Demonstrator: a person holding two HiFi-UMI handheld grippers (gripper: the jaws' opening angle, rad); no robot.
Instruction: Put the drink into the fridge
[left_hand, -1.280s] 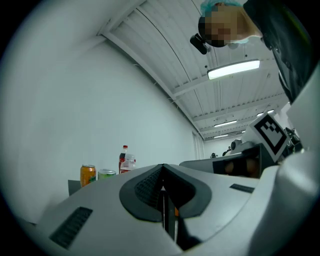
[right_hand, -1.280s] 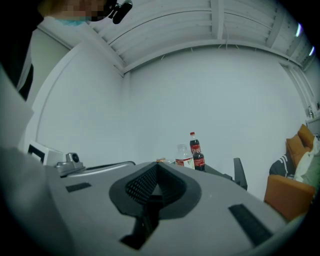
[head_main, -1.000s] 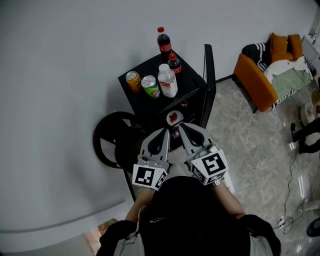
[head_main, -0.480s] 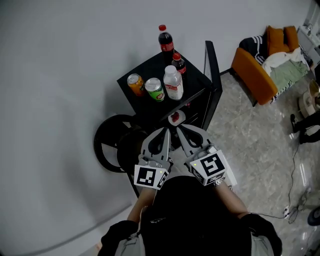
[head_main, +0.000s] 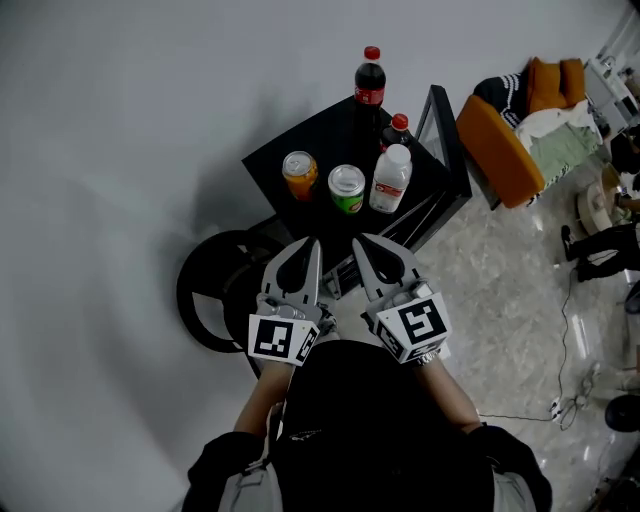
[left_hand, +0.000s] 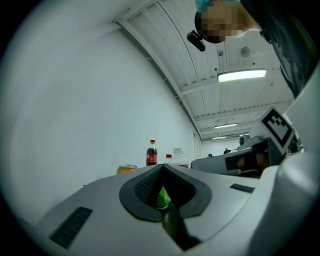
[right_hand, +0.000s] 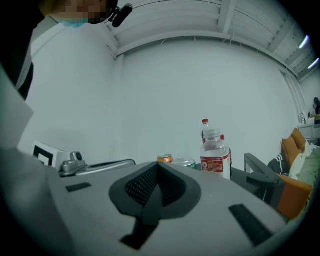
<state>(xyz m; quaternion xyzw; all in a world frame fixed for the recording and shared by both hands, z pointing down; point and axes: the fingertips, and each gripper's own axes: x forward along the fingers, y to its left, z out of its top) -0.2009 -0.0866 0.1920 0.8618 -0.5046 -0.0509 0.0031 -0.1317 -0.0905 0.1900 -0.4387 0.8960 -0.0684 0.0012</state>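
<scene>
Left gripper (head_main: 311, 245), grey with a marker cube at its rear, is held level with its jaws pressed together and nothing between them. The green seen through the notch behind its pads is a can standing further off, not a held thing. Ahead of it, on the flat top of a black box-shaped cabinet (head_main: 322, 138), probably the small fridge though its inside is hidden from above, the drinks stand upright with their long axes vertical. From left to right they are an orange metal can (head_main: 299, 173), a green metal can (head_main: 347, 188), a clear plastic bottle with white cap and red label (head_main: 389, 179), and behind these a tall dark cola bottle with red cap (head_main: 369, 84) and a shorter one (head_main: 397, 129). Right gripper (head_main: 359, 243) is likewise closed and empty, pointing level at the same group. The orange can lies nearest the left gripper's line and the clear bottle nearest the right's, with the green can between the two. A black panel (head_main: 445, 128) stands at the cabinet's right edge.
</scene>
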